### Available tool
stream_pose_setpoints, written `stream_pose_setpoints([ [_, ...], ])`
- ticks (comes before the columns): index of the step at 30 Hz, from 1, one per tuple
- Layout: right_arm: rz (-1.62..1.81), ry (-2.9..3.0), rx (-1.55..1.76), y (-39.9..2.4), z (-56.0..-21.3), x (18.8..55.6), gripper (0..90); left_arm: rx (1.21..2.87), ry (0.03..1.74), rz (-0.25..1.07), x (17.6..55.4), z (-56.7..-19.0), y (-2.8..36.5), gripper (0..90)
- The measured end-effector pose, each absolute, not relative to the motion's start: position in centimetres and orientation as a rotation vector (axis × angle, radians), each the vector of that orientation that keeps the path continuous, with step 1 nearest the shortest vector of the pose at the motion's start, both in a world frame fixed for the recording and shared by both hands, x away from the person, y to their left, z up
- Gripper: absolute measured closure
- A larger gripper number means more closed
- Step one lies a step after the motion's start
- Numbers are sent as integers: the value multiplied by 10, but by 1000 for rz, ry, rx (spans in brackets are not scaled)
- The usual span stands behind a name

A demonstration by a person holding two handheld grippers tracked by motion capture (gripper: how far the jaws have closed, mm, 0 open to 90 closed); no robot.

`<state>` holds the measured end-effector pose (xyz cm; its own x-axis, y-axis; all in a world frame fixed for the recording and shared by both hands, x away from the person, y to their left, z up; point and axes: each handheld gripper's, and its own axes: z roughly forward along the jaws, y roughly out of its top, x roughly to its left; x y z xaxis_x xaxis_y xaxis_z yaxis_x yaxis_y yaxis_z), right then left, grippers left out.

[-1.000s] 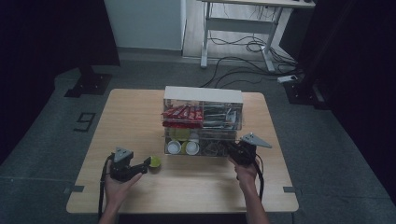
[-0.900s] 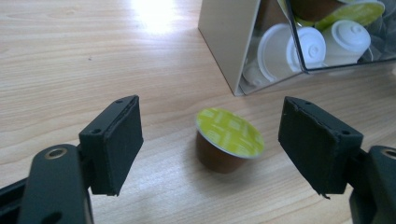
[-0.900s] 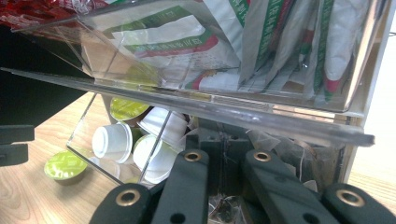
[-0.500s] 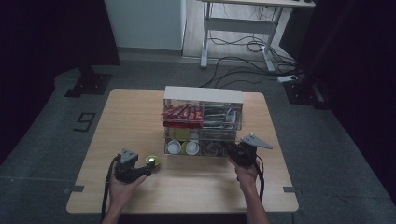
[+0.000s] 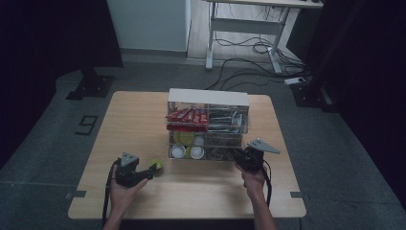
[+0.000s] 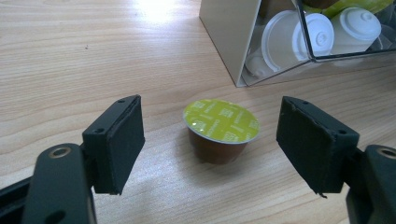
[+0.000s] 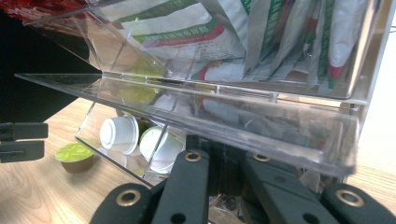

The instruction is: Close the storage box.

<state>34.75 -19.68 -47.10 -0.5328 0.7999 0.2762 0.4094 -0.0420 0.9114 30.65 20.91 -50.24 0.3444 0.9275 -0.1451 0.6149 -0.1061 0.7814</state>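
Note:
A brown coffee capsule with a green foil lid (image 6: pixel 220 122) stands upright on the wooden table (image 5: pixel 143 120), just left of the clear organiser (image 5: pixel 208 98). My left gripper (image 6: pixel 219 142) is open around it; its jaws have just been closing a little, and the capsule (image 5: pixel 156 165) stands between the pads untouched. My right gripper (image 7: pixel 219 170) is shut, with its tips hidden under a clear acrylic edge at the organiser's lower right front (image 5: pixel 239 155).
The organiser holds red packets (image 5: pixel 186 115) and sachets (image 7: pixel 280 42) above, and white capsules (image 6: pixel 322 30) and green ones below. Bare table lies to the left and along the front edge. Beyond the table are a desk frame (image 5: pixel 249 28) and floor cables.

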Motion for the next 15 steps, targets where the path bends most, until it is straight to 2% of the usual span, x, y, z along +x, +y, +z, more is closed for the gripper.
stream_pose_setpoints([
  [15, 1590, 1901, 1272, -200, -468, 337, 894, 1797, 1360, 490, 303, -496, 211, 236],
])
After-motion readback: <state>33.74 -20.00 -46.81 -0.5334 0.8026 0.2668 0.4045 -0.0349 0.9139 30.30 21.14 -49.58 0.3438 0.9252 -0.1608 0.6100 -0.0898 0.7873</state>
